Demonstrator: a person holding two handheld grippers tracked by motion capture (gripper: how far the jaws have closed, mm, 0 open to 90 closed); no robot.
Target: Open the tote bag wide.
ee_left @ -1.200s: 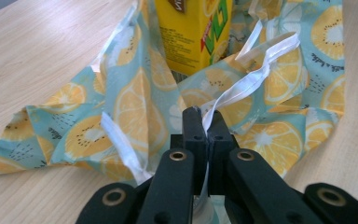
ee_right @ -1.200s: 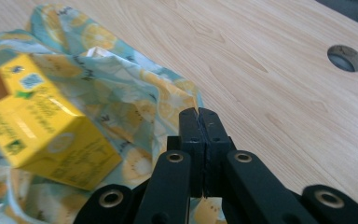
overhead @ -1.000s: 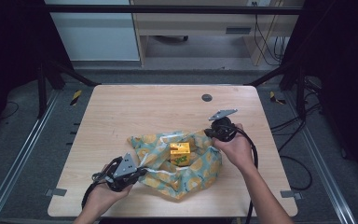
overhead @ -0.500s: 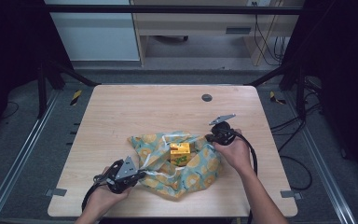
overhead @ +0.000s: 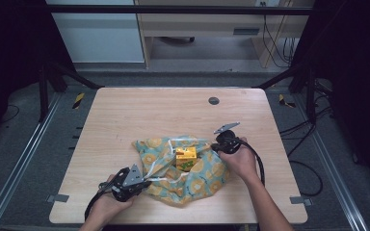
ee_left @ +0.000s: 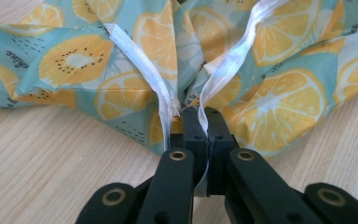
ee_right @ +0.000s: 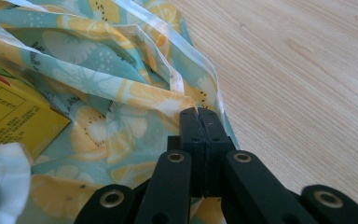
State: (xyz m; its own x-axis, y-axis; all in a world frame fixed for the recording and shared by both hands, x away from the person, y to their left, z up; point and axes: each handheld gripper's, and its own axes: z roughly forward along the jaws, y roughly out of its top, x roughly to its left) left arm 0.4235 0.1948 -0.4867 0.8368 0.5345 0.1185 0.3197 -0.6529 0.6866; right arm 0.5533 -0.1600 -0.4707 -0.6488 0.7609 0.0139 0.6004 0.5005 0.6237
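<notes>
Item: citrus-print cloth, spread at the table's near middle, yellow carton on it. My left gripper pinches its white hem (jaws closed); my right gripper is clamped on its opposite edge.

Teal cloth printed with orange citrus slices; yellow box.

Even overhead light brightens the counter while the surroundings sink into near-black. Shadows are soft and short. In both gripper views the black jaws at the bottom look slightly soft, the patterned cloth just ahead is sharp, and no glare shows.
</notes>
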